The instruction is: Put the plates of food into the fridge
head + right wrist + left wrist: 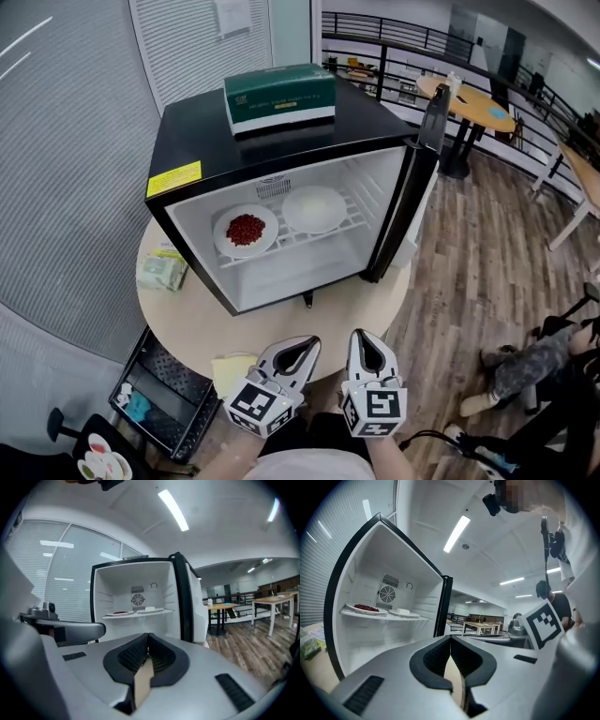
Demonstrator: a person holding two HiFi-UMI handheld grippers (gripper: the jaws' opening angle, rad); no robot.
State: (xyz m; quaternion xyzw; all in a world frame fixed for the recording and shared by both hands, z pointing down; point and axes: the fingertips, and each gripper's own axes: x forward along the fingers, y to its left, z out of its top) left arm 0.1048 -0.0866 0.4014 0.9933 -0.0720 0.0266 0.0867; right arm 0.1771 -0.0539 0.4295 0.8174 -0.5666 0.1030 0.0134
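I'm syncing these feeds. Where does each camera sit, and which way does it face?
Head view: on the person's head, looking steeply down at the open fridge on the round table; left tongs and right tongs show at the bottom.
Left gripper view: on the left tongs, low, aimed up and forward; fridge at left, right tongs' marker cube at right.
Right gripper view: on the right tongs, facing the fridge interior; left tongs at left.
Shared: all show the plate of red food and white plate on the shelf.
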